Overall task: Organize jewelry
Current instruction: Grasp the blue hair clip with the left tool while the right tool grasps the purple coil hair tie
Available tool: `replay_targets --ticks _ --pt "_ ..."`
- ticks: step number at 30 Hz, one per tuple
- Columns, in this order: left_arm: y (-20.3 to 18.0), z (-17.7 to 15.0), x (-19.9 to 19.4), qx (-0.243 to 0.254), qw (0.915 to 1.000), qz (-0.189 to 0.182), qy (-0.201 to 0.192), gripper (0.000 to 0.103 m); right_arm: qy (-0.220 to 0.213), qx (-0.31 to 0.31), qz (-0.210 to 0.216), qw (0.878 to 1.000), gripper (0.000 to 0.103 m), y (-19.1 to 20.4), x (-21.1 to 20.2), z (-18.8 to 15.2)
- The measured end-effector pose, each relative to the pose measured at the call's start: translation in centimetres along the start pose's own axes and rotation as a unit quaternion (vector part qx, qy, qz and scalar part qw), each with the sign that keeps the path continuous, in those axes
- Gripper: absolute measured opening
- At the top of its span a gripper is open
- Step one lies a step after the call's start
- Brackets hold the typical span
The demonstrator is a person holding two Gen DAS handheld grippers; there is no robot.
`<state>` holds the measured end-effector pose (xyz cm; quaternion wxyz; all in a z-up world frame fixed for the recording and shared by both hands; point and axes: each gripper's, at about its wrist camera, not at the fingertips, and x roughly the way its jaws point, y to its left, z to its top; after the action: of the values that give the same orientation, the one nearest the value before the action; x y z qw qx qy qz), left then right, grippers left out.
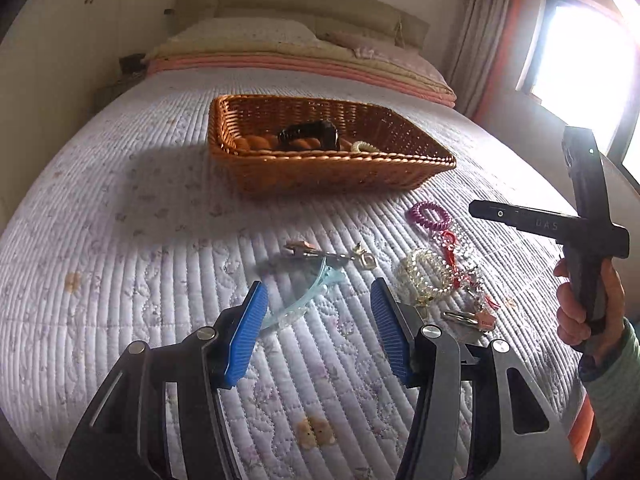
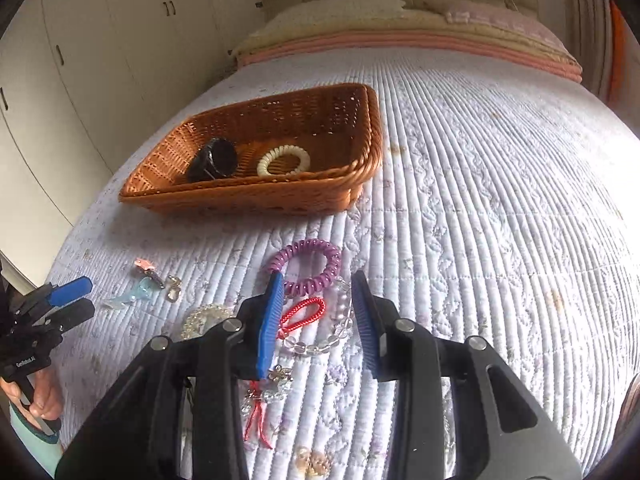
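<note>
A wicker basket (image 1: 248, 168) (image 2: 160, 192) sits on the quilted bed and holds a black bangle (image 2: 214, 158) and a cream bead bracelet (image 2: 284, 160). My left gripper (image 1: 318, 300) is open, its blue pads either side of a pale blue clear hair clip (image 1: 304, 296). A metal clasp with a pink tag (image 1: 320, 254) lies just beyond. My right gripper (image 2: 318, 290) is open above a clear bead bracelet with a red cord (image 2: 312, 316), just short of a purple coil band (image 2: 316, 264). A clear yellowish coil band (image 1: 424, 276) lies to the left gripper's right.
The bed's quilt (image 2: 480, 220) stretches right and forward. Pillows and folded blankets (image 1: 280, 48) lie at the headboard. White wardrobes (image 2: 80, 60) stand on the left, a bright window (image 1: 580, 60) on the right. Another pink-tagged clip (image 1: 476, 320) lies near the left gripper's right finger.
</note>
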<state>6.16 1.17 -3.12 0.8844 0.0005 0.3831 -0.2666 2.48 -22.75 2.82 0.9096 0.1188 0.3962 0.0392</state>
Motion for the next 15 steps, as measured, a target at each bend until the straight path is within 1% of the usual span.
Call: replay_targets --ticks 6,10,13,14,15 --pt "0.9 -0.7 2.0 -0.015 0.9996 -0.002 0.024 0.05 0.023 0.022 -0.006 0.999 0.032 -1.3 3.6 0.8" --pt "0.5 -0.7 2.3 -0.004 0.9997 -0.008 0.024 0.049 0.032 0.004 -0.015 0.999 0.032 -0.4 5.1 1.2" --pt "0.0 -0.4 2.6 0.002 0.9996 -0.005 0.027 0.047 0.032 -0.015 -0.027 0.999 0.032 0.4 5.6 1.2" --pt "-0.2 -0.4 2.9 0.004 0.9995 -0.003 0.03 0.046 0.033 -0.023 -0.033 0.999 0.031 0.7 5.7 1.1" --pt "-0.3 -0.5 3.0 0.006 0.9995 -0.001 0.032 0.045 0.033 -0.027 -0.036 0.998 0.026 0.8 5.8 1.1"
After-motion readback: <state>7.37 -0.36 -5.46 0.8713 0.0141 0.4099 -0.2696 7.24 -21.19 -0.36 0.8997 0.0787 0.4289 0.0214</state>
